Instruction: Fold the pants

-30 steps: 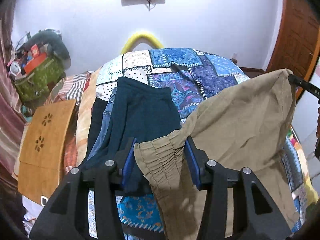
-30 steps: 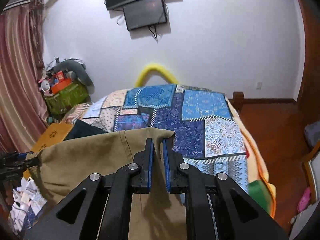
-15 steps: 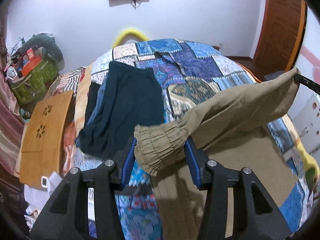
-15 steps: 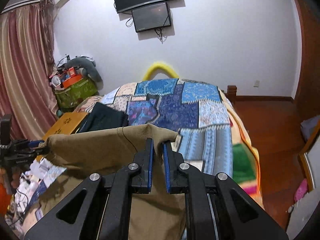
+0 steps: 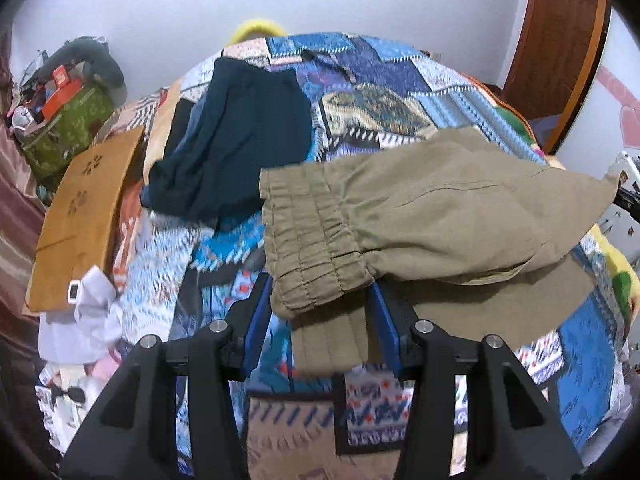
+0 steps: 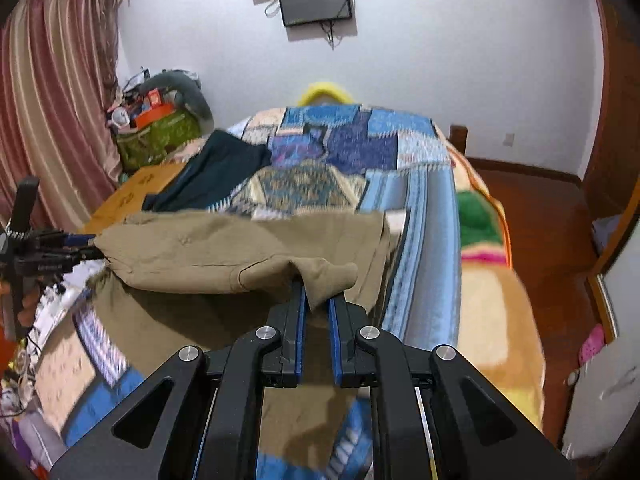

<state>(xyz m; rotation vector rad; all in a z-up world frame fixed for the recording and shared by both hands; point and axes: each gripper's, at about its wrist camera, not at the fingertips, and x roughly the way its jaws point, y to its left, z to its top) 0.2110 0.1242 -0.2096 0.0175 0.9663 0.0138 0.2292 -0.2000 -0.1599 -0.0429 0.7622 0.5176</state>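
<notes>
Khaki pants [image 5: 432, 216] hang stretched between my two grippers, low over the patchwork bedspread [image 5: 384, 92]. My left gripper [image 5: 320, 300] is shut on the gathered elastic waistband [image 5: 312, 236]. My right gripper [image 6: 318, 300] is shut on the other corner of the khaki pants [image 6: 240, 252]. In the right wrist view the left gripper [image 6: 60, 254] shows at the far left, holding the cloth's end. The lower part of the pants lies on the bed beneath the raised fold [image 5: 492, 308].
A pile of dark navy clothes [image 5: 240, 136] lies on the bed's left side. A wooden board [image 5: 84, 208] leans beside the bed. A green bag with clutter [image 6: 160, 136] stands by the curtain [image 6: 52, 92]. A wooden floor [image 6: 552, 248] and a door lie to the right.
Both grippers have come down toward the bed with the pants. The cloth, held high and upright before, now lies nearly flat over its lower part.
</notes>
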